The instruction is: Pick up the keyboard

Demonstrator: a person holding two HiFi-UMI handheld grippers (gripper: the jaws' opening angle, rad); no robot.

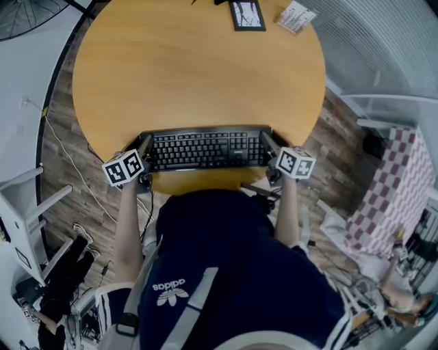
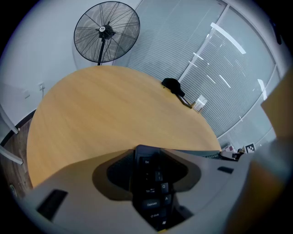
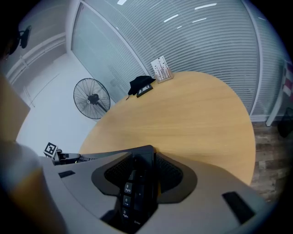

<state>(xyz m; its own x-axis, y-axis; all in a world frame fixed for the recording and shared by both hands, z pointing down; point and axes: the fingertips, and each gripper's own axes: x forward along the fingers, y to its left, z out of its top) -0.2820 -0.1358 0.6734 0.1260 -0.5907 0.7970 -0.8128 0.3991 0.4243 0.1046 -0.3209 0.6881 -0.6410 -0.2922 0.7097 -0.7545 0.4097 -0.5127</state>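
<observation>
A black keyboard [image 1: 205, 149] lies along the near edge of the round wooden table [image 1: 198, 68]. My left gripper [image 1: 146, 143] is at its left end and my right gripper [image 1: 264, 140] at its right end. In the left gripper view the keyboard's left end [image 2: 153, 192] fills the gap of the left gripper [image 2: 154, 157], whose pads lie against it. In the right gripper view the number-pad end [image 3: 132, 194] sits tight between the pads of the right gripper [image 3: 143, 157].
A black picture frame [image 1: 246, 15] and a small printed pack [image 1: 295, 17] rest at the table's far edge. A standing fan [image 2: 106, 33] is beyond the table. A checked cloth [image 1: 393, 184] hangs at the right. My body stands close behind the keyboard.
</observation>
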